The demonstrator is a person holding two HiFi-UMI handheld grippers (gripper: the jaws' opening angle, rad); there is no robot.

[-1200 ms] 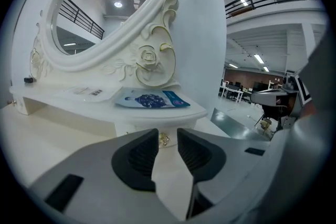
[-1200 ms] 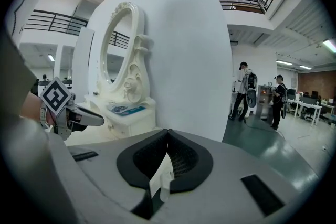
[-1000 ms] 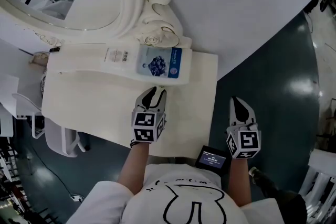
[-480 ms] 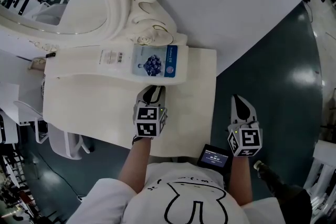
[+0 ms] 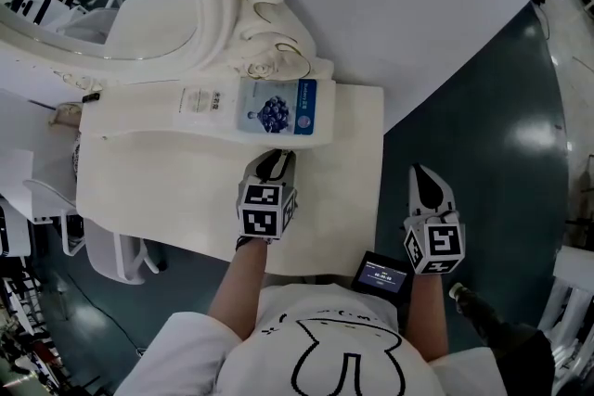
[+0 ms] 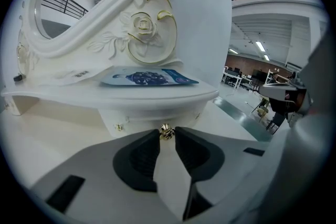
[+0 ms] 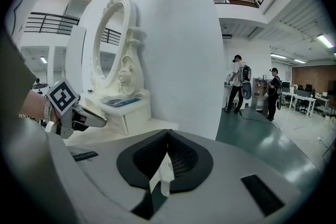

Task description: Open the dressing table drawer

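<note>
Table [image 5: 167,190]: its right edge drops to open floor [image 5: 483,107]. The right claw [image 5: 425,183] hangs off that edge, jaws together, empty. Drawer [image 6: 149,115] sits under the table's back shelf. Left claw [image 6: 167,136] jaws just narrowed, then eased slightly, and nip the drawer's knob [image 6: 166,132]. Only the left gripper view shows the knob.

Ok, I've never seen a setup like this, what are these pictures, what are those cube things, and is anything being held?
A person holds a two-jaw gripper in each hand; the marker cubes belong to them. One picture comes from a head camera looking down, the other two from cameras riding on each gripper. The left gripper, whose jaws just closed in and eased slightly, pinches the brass drawer knob of a white dressing table with an ornate mirror. A blue face-mask packet lies on its shelf. The right gripper is shut, empty, beside the table.
</note>
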